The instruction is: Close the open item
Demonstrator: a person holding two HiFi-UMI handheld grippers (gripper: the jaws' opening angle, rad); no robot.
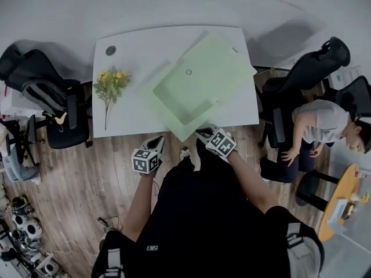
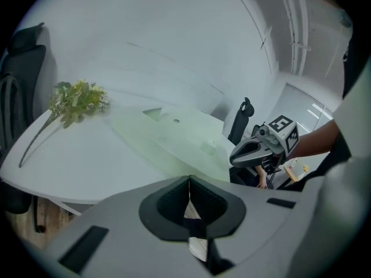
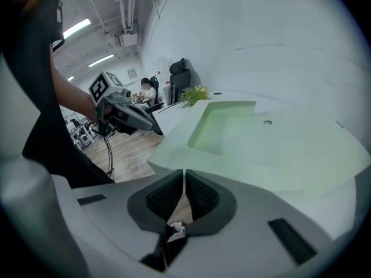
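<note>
Smooth, pale green plastic folder [image 1: 200,83] lies flat and spread open on the glossy white table [image 1: 124,123], one corner jutting over the near edge. Left gripper [image 1: 156,141] and right gripper [image 1: 204,134] hover beside that corner, ribbed black jaws pressed together, nothing between them

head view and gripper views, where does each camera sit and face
Head view: on the person's head, facing steeply down at table and green folder; torso, forearms, left hand-held gripper and right hand-held gripper show.
Left gripper view: on that gripper, facing over the table toward flowers; shut jaws show.
Right gripper view: on that gripper, facing along the folder; shut jaws show.
Shared: each gripper view shows the other gripper.
</note>
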